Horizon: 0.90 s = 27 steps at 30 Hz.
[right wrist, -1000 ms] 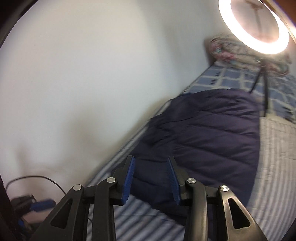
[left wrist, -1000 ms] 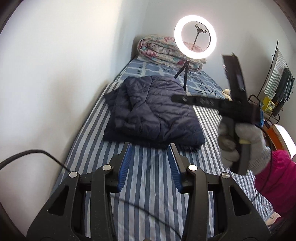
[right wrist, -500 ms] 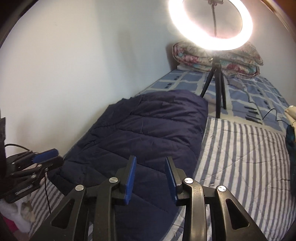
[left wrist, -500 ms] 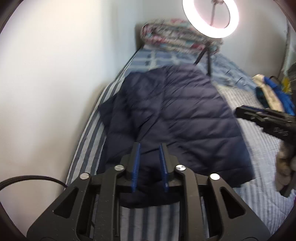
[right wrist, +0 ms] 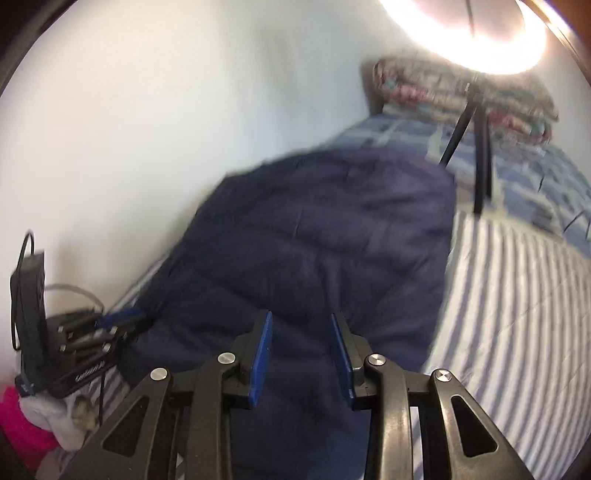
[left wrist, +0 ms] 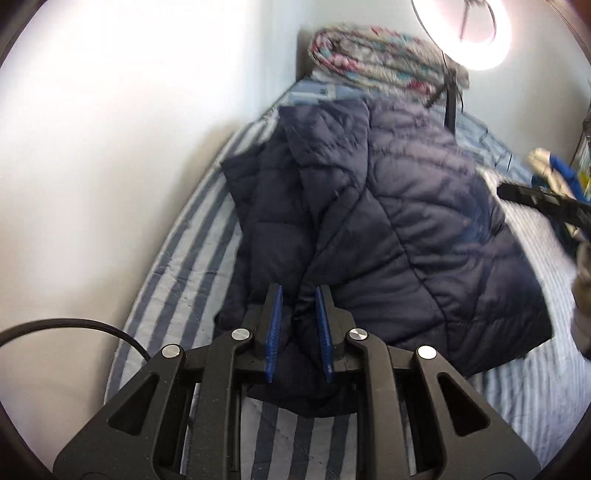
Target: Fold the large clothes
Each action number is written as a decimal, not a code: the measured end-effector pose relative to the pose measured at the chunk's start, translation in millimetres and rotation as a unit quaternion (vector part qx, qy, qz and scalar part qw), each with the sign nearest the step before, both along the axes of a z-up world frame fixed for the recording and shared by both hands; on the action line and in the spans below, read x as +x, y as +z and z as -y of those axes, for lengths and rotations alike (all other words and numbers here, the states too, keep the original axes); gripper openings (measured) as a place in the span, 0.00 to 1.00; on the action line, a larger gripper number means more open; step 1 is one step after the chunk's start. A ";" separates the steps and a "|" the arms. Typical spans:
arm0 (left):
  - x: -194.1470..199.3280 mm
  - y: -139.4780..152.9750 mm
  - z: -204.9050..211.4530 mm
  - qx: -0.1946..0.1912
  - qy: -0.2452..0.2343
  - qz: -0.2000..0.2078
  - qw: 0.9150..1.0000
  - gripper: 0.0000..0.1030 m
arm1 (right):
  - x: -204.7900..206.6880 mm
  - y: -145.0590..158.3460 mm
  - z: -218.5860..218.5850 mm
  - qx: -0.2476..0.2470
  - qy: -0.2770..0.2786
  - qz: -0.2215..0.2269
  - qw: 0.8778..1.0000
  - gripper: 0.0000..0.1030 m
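A dark navy quilted puffer jacket (left wrist: pixel 388 229) lies on a blue-and-white striped bed (left wrist: pixel 192 236), against the white wall. My left gripper (left wrist: pixel 298 295) hangs over the jacket's near left hem, its blue pads partly closed with a fold of navy fabric between them. My right gripper (right wrist: pixel 301 325) is open and empty, low over the near edge of the jacket (right wrist: pixel 317 236). The right gripper also shows at the right edge of the left wrist view (left wrist: pixel 546 203). The left gripper shows at the far left of the right wrist view (right wrist: pixel 122 317).
A lit ring light (left wrist: pixel 469 33) on a black tripod (right wrist: pixel 476 147) stands on the bed beyond the jacket. A rolled floral quilt (left wrist: pixel 376 55) lies at the head of the bed. The wall runs along the left. Striped bedding (right wrist: pixel 517 302) spreads to the right.
Both grippers have moved forward and down onto the jacket. The left jaws narrowed from wide open and now sit around the hem. The right gripper swung left over the near edge.
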<state>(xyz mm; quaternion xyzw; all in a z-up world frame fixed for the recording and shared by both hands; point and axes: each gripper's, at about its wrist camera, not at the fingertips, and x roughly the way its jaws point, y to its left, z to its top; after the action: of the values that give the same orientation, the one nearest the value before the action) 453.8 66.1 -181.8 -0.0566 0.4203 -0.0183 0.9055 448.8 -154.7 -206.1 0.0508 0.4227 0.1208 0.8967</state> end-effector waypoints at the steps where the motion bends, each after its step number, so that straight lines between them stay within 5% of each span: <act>1: -4.0 8.7 -4.7 -0.014 0.004 0.015 1.000 0.18 | 8.6 5.1 7.0 -0.004 -0.005 0.005 1.000 0.32; 5: -8.6 32.7 -9.2 -0.022 -0.011 0.050 0.998 0.22 | 61.0 6.7 30.1 -0.032 -0.021 0.016 0.999 0.32; 8: -9.0 41.1 -10.7 -0.045 -0.018 0.069 0.996 0.53 | 96.3 -1.8 35.4 -0.060 -0.026 0.022 0.998 0.32; 11: -8.8 39.8 -11.6 -0.056 -0.028 0.071 0.996 0.53 | 124.6 -13.5 36.9 -0.075 -0.037 0.026 0.996 0.35; 17: -2.8 30.0 -24.0 -0.101 -0.027 0.048 0.993 0.53 | 154.9 -61.3 32.7 -0.100 -0.037 -0.039 0.994 0.35; 20: -0.8 26.5 -27.2 -0.101 -0.022 0.039 0.994 0.57 | 147.2 -52.6 34.7 -0.103 -0.040 -0.037 0.993 0.36; 24: 0.2 27.7 -31.8 -0.120 -0.021 0.035 0.992 0.66 | 106.6 -21.8 57.4 -0.041 -0.058 -0.016 0.997 0.77; 27: 4.8 26.5 -36.6 -0.148 -0.017 0.022 0.989 0.68 | 64.9 -11.9 78.4 0.038 -0.050 -0.030 0.998 0.78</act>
<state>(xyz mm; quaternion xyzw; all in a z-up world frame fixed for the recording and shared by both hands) 458.6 102.6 -155.3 -0.1819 0.3938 -0.0970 0.8958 513.7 -233.1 -218.0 0.1097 0.4413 0.0908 0.8860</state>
